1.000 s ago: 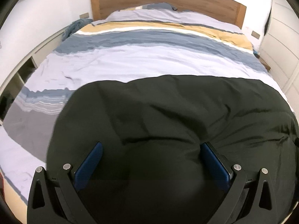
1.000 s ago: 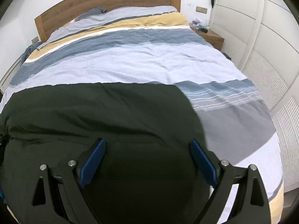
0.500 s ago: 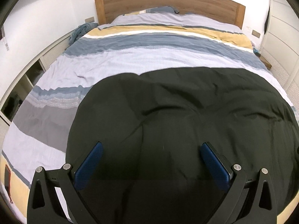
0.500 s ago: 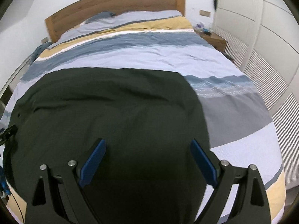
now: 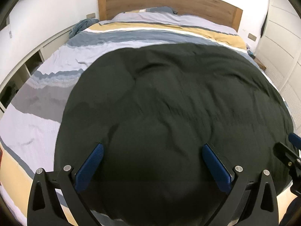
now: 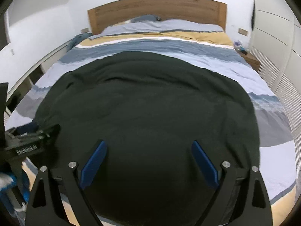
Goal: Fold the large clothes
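A large dark green garment [image 5: 169, 103] lies spread flat over the near half of the bed, also filling the right wrist view as the garment [image 6: 146, 101]. My left gripper [image 5: 152, 146] hangs above its near part, blue pads wide apart, nothing between them. My right gripper [image 6: 149, 143] is likewise open over the cloth, holding nothing. The right gripper's tip shows at the right edge of the left wrist view [image 5: 289, 150], and the left gripper's body [image 6: 28, 141] at the left edge of the right wrist view.
The bed carries a striped duvet [image 5: 150, 32] in lilac, grey-blue and yellow, with a wooden headboard [image 5: 169, 1]. White shelving [image 5: 28, 66] runs along the left. White wardrobe doors [image 6: 272, 37] and a small nightstand [image 6: 250, 60] stand on the right.
Both grippers have drawn back towards the foot of the bed and closer together. More of the garment and bed shows in each view, and each gripper now appears in the other's view.
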{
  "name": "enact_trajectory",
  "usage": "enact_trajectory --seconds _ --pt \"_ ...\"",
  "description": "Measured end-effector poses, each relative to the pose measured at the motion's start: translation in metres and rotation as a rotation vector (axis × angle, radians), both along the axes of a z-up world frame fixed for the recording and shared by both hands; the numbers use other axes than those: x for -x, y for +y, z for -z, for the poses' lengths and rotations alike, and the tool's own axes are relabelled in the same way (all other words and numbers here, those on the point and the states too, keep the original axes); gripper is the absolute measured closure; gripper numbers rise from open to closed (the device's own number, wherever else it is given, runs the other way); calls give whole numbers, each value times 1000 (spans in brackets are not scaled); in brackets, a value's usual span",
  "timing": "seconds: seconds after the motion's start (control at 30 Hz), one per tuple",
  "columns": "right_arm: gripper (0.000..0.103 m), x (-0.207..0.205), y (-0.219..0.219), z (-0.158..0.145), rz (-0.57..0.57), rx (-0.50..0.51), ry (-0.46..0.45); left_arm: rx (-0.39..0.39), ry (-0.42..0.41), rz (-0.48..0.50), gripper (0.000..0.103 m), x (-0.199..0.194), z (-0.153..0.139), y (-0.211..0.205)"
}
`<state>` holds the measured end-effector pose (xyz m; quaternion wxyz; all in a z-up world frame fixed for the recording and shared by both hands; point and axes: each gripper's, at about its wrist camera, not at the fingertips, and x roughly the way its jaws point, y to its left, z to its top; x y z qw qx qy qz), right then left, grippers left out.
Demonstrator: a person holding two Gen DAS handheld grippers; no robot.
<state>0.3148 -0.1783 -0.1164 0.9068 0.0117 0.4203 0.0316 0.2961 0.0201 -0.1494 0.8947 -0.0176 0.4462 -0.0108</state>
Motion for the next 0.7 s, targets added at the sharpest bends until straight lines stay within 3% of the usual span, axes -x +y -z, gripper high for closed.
enact_trajectory --seconds 0.37,0.7 --pt "10 -3 -4 30 -3 5 39 -33 -18 29 0 2 19 -8" --pt "10 6 -56 41 76 8 64 -26 -16 42 0 -2 26 -3"
